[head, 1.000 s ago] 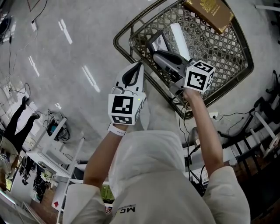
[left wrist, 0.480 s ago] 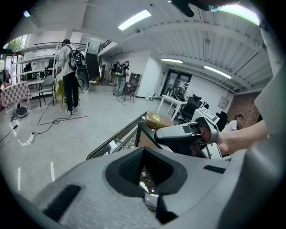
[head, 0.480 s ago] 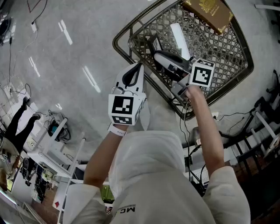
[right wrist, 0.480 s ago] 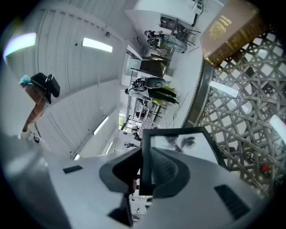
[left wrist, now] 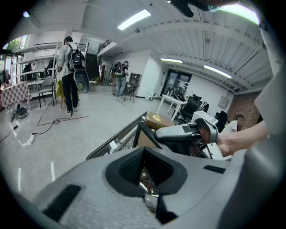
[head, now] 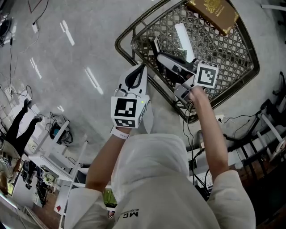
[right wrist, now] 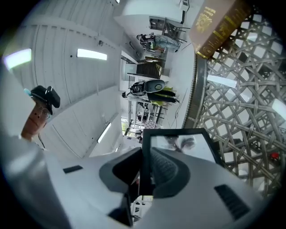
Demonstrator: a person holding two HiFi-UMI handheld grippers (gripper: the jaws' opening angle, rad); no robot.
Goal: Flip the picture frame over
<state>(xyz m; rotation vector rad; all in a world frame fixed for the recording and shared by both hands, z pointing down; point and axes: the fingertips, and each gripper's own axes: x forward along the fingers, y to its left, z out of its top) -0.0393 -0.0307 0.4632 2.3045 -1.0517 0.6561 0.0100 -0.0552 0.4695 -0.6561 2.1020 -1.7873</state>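
Note:
The black picture frame point(head: 155, 44) stands on edge inside the woven wire basket point(head: 134, 27), its thin side toward the head view. My right gripper point(head: 161, 56) is shut on the frame's near edge. In the right gripper view the frame's border sits between the pads and its glass face point(right wrist: 183, 144) shows to the right of my right gripper point(right wrist: 145, 152). The left gripper view shows the frame's brown back point(left wrist: 144, 136) behind the basket rim. My left gripper point(head: 142, 67) hovers just outside the rim, shut and holding nothing.
A brown and gold book point(head: 213, 13) leans over the basket's far rim, and a white strip point(head: 184, 36) lies on the basket floor. Cables and a power strip point(head: 219, 119) trail at right. Shelves stand at lower left. People point(left wrist: 69, 71) stand far off.
My right gripper has rolled with the frame. The frame's picture face, visible earlier in the head view, has turned away and the frame now stands edge-on. The left gripper stayed put.

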